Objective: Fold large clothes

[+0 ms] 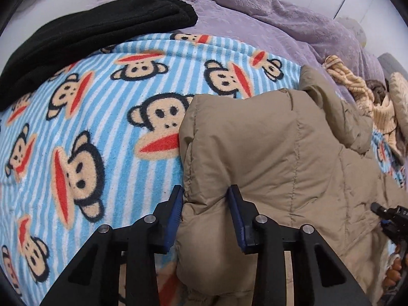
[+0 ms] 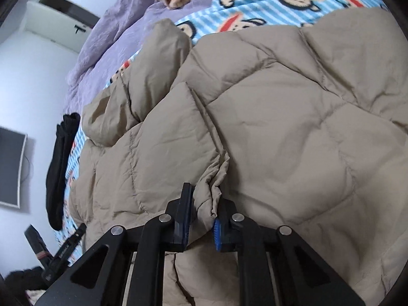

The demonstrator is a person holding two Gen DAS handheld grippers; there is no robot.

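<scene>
A tan quilted puffer jacket (image 1: 280, 153) lies on a bed over a blue striped monkey-print blanket (image 1: 89, 127). My left gripper (image 1: 206, 193) has a thick puffy edge of the jacket between its blue-padded fingers, which press on both sides. In the right wrist view the same jacket (image 2: 280, 114) fills most of the frame. There my right gripper (image 2: 204, 204) pinches a bunched fold of jacket fabric. The right gripper's tip (image 1: 387, 214) also shows at the right edge of the left wrist view.
A folded black garment (image 1: 89, 33) lies at the far left of the bed. A purple quilt (image 1: 255, 12) covers the back. A beige striped cloth (image 1: 357, 89) is bunched at the right. A wall and a dark screen (image 2: 10, 165) lie beyond the bed.
</scene>
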